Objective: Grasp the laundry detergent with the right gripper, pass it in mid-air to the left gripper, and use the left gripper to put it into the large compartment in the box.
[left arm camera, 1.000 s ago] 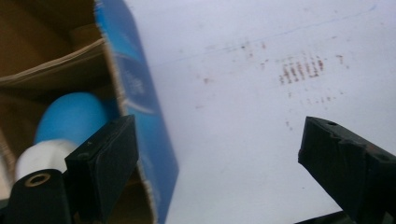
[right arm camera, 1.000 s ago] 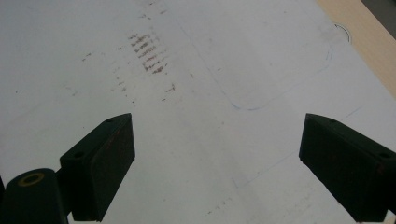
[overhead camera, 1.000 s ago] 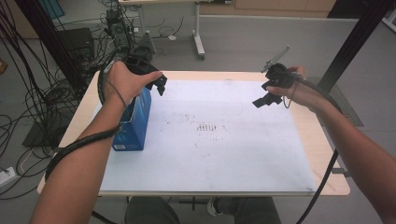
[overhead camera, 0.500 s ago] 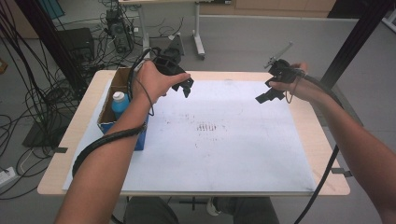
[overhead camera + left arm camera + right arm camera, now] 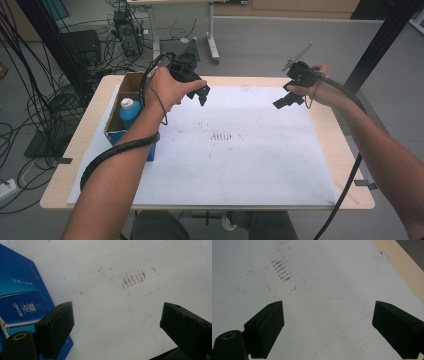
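High view shows the left gripper (image 5: 202, 94) hovering over the white sheet (image 5: 250, 165), just right of the blue carton (image 5: 116, 131) that stands at the table's left edge with a blue-capped bottle (image 5: 129, 111) upright inside it. Its jaws stand wide with nothing between them, as the left gripper view confirms, where the carton's blue printed side (image 5: 22, 302) lies just beside the near jaw. The right gripper (image 5: 284, 101) hangs over the sheet's far right part, well apart from the carton, jaws equally wide and empty.

The likely trouble is in reaching for the bottle: the carton's open flaps stand close around it, so a jaw coming in from the side could catch the cardboard, tip the carton or push it off the table edge. A grip taken high on the cap could let the bottle swing or slip. The trailing cable along the left forearm might also drag across the carton.
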`<state>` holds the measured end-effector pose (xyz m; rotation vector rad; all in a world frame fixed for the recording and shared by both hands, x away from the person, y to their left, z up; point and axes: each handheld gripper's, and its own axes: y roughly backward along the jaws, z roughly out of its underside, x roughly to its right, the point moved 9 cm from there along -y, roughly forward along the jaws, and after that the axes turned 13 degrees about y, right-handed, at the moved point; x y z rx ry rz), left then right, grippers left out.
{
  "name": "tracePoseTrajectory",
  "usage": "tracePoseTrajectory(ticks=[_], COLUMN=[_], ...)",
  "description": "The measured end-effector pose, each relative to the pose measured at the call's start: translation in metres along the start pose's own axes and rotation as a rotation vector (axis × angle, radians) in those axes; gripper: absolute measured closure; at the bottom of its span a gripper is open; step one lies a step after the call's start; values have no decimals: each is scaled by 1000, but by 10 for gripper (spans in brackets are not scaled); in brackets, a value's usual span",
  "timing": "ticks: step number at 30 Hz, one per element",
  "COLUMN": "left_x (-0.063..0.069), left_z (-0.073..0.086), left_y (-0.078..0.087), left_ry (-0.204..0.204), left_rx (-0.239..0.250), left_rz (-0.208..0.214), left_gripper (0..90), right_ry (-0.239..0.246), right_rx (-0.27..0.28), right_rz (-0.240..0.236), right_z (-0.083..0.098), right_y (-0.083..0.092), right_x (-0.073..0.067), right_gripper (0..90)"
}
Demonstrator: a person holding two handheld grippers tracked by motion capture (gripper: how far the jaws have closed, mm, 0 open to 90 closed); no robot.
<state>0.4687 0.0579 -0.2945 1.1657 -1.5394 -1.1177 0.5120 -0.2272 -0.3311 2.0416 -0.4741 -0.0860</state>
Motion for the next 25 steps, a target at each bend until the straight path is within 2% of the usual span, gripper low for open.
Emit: tracePoseTrajectory(ticks=[10,13,25], left_x=[-3,-3,-3], left_z=[1,0,1], left_y=[-2,-2,-4], left_ry=[2,6,4], left_rx=[0,17,8], left_rz=[3,9,15], left_gripper=[122,130,129], right_ry=[-2,4,0], right_rx=[0,-2,4], right_rz=[-2,10,8], right_z=[0,1,3], right_y=[-2,-1,0], right_x=[0,0,-2], right_gripper=[106,106,106])
